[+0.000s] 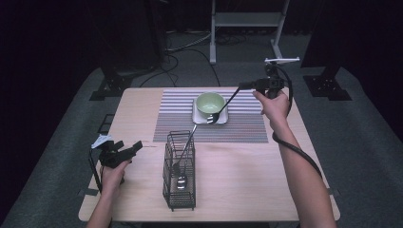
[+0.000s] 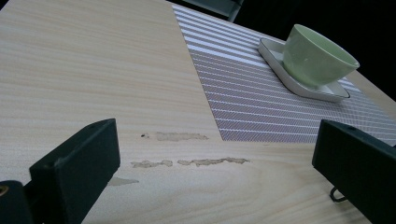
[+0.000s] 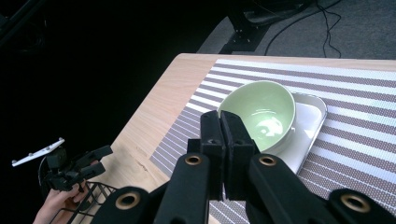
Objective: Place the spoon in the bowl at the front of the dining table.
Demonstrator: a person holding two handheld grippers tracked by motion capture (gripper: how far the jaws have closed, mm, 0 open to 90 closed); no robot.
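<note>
My right gripper (image 1: pixel 243 86) hovers over the table's far right and is shut on the handle end of a metal fork (image 1: pixel 223 107). The fork slants down to the left, with its head over the front edge of the white square plate (image 1: pixel 223 118). A pale green bowl (image 1: pixel 210 102) stands on that plate. In the right gripper view the shut jaws (image 3: pixel 222 122) cover the fork, and beyond them lie the bowl (image 3: pixel 261 112) and plate (image 3: pixel 309 122). My left gripper (image 1: pixel 129 146) rests open at the table's left edge, with nothing between its jaws (image 2: pixel 215 156).
A black wire caddy (image 1: pixel 179 190) stands at front centre with a spoon (image 1: pixel 181 179) inside, its long handle leaning up to the right. A striped placemat (image 1: pixel 209 130) lies under the plate. The left gripper view shows the bowl (image 2: pixel 317 56) and scuffed bare wood (image 2: pixel 187 161).
</note>
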